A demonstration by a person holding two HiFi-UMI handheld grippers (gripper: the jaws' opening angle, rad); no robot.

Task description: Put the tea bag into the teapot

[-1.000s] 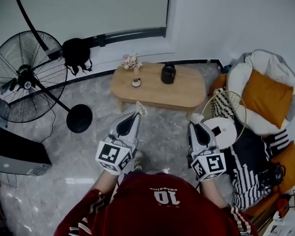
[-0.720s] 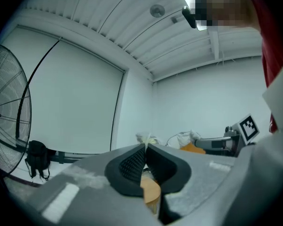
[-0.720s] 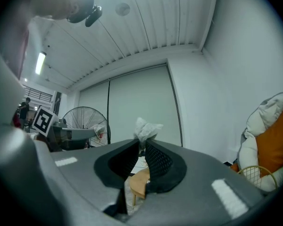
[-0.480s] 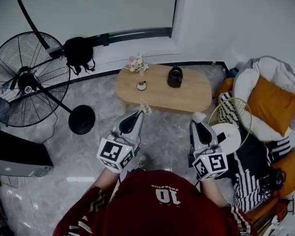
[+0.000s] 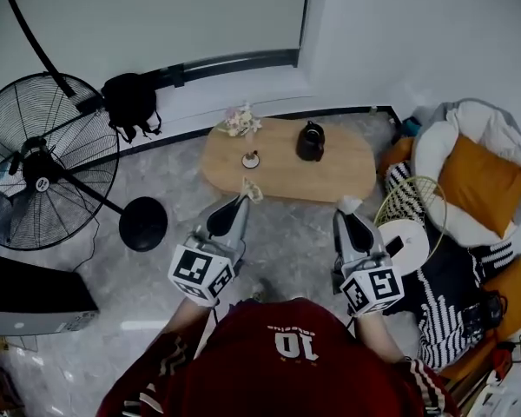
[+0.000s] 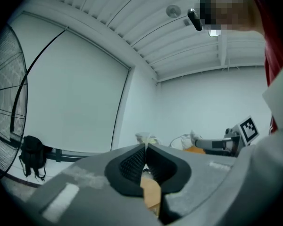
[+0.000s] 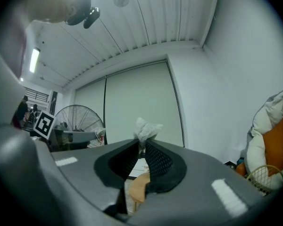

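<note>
The right gripper [image 5: 346, 215] is seen closed partway on a white crumpled pouch, taken here to be the tea bag [image 5: 348, 204]. The bag is pinched by its lower edge and sticks up past the jaw tips. The left gripper [image 5: 241, 201] is shut tight, its jaws all but meeting, and a thin pale scrap [image 5: 253, 189] is nipped at the very tip. Whether that scrap is a wrapper or a tag cannot be told. Both grippers are held level, well apart from the dark teapot [image 5: 310, 141], which stands near the middle of the oval wooden table [image 5: 347, 168] ahead. The bag is judged light, soft and easily torn. A gentle pinch on a corner or the top fold is called for, not on the filled belly. A slip from the pads, or a snag on the pot's rim, is the risk to be watched.
</note>
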